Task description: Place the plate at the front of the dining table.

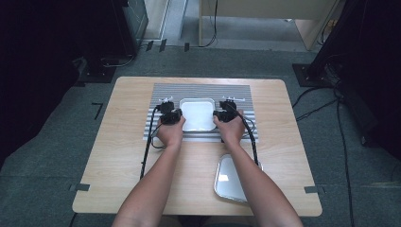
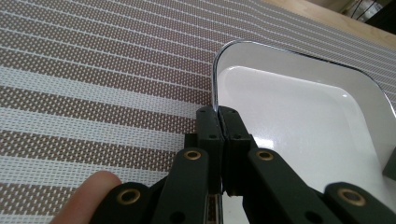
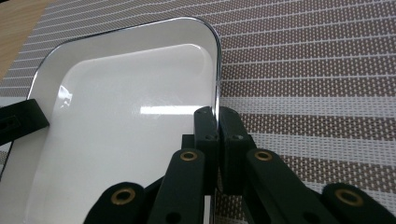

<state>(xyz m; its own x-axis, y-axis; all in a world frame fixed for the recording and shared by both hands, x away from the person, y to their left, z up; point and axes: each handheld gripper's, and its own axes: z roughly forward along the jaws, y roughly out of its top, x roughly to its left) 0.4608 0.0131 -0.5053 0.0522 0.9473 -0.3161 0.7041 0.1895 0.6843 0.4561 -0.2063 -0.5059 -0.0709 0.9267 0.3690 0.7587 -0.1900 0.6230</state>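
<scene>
Item: white enamel tray (image 1: 197, 114), counter centre, on striped mat (image 1: 161, 92).
Left claw (image 2: 217, 113): we clamp its 9 o'clock rim.
Right claw (image 3: 217, 113): clamps 3 o'clock rim.
Handling: we judge it stiff, light, glossy-slippery; hold rims level.

A light wooden tabletop (image 1: 123, 156) carries a grey-and-white striped woven placemat (image 1: 163, 92) across its far middle. A white rectangular tray (image 1: 197, 113) sits on the placemat, and a second, silver-rimmed tray (image 1: 227, 179) lies on bare wood near the front right edge.
</scene>
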